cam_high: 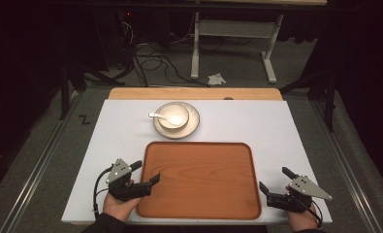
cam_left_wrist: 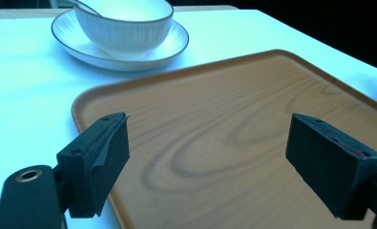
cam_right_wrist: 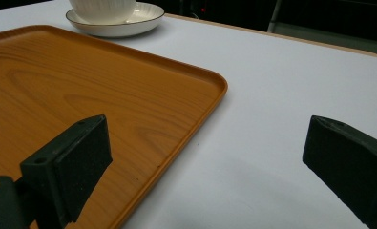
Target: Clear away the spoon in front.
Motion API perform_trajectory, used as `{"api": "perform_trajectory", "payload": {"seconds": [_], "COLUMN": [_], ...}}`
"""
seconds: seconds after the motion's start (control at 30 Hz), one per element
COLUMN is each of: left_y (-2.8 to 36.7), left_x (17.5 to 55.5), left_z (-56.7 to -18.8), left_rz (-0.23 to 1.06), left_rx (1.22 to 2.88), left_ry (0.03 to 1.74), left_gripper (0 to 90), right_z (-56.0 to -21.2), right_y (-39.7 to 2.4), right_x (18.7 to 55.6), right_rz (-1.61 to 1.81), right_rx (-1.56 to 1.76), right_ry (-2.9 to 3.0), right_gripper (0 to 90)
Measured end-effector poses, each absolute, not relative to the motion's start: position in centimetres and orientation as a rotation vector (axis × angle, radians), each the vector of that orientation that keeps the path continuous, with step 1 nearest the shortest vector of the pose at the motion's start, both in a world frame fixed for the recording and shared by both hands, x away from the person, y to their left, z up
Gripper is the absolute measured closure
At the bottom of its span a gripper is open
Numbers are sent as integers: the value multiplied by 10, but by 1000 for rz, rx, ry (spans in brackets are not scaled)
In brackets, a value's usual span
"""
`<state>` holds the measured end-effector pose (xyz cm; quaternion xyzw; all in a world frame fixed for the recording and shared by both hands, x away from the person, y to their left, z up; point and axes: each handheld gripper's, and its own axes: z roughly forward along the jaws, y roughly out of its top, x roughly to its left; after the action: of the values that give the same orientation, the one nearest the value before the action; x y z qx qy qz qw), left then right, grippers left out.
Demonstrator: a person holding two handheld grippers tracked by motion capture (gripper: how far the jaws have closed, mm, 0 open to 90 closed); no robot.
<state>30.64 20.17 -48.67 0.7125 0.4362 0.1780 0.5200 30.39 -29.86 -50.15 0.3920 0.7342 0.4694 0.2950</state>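
An orange wooden tray lies flat at the front middle of the white table. Behind it, a white bowl sits on a pale plate, with a spoon resting in the bowl. My left gripper is open at the tray's front left corner, its jaws over the tray's left rim and wood. My right gripper is open just off the tray's right edge, spanning the rim and bare table. Neither holds anything. The bowl and plate lie beyond the left jaws.
A wooden strip runs along the table's far edge. On the floor beyond are cables, the white legs of another table and a crumpled paper. Metal rails flank the table.
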Motion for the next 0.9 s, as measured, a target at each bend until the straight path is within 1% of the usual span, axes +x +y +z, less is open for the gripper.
{"api": "perform_trajectory", "payload": {"seconds": [0.07, 0.13, 0.2, 0.3, 0.47, 0.53, 0.57, 0.67, 0.83, 0.9], "left_y": [200, 199, 198, 195, 193, 194, 194, 194, 193, 193], "left_x": [313, 320, 324, 337, 348, 355, 363, 372, 396, 411], "left_z": [-483, -480, -479, -474, -470, -468, -467, -464, -456, -450], "left_rz": [445, 445, 444, 491, 510, 519, 545, 578, 632, 635], "left_rx": [1724, 1727, 1731, 1722, 1724, 1737, 1750, 1752, 1780, 1758], "left_ry": [1036, 1027, 1026, 1036, 1057, 1069, 1084, 1104, 1173, 1186], "left_gripper": [148, 114, 113, 102, 93, 97, 120, 150, 156, 157], "right_z": [-501, -501, -501, -500, -499, -499, -499, -499, -499, -499], "right_y": [-299, -299, -299, -300, -300, -300, -300, -299, -299, -299], "right_x": [304, 304, 304, 303, 303, 303, 303, 303, 304, 303], "right_rz": [1255, 1255, 1255, 1269, 1280, 1274, 1275, 1275, 1280, 1279], "right_rx": [1044, 1045, 1047, 1046, 1033, 1031, 1035, 1037, 1032, 1033], "right_ry": [1954, 1951, 1948, 1934, 1923, 1924, 1924, 1927, 1926, 1931], "right_gripper": [32, 32, 32, 31, 31, 31, 26, 24, 24, 24]}}
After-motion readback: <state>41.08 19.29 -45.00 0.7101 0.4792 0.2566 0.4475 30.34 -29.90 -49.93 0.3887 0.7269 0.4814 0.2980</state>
